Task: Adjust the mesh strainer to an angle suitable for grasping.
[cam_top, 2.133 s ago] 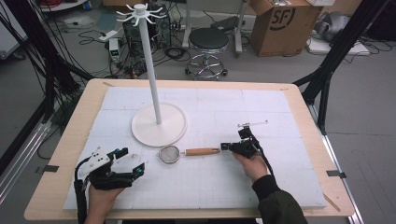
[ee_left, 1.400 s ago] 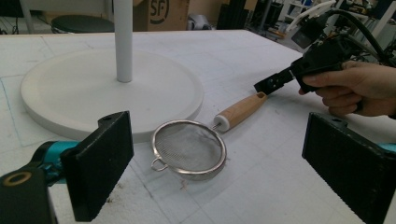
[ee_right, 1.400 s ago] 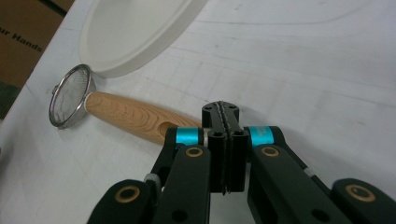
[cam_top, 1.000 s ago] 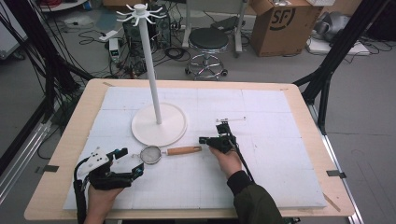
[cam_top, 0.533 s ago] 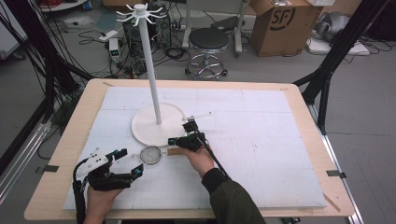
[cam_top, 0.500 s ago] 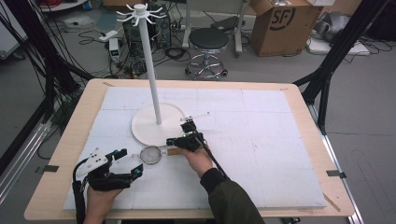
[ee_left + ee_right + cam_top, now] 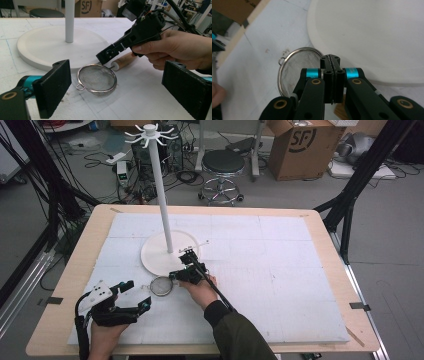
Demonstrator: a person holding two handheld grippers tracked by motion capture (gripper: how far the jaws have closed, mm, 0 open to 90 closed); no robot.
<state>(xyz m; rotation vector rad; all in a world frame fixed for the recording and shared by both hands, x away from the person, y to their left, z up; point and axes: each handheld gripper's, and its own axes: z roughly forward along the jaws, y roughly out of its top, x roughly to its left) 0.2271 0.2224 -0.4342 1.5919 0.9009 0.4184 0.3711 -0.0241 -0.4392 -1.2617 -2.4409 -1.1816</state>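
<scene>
One strainer (image 7: 161, 285) lies level, wooden handle toward the clenched right tool (image 7: 173, 276); left tool (image 7: 142, 294) released.

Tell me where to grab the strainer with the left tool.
Grip the strainer across its mesh bowl rim, coming in level from the near side, where the open left tool already faces it. The bowl sits upright on the mat with both sides of the rim free. The wooden handle points away, under the shut right tool, so it looks harder to reach.
</scene>
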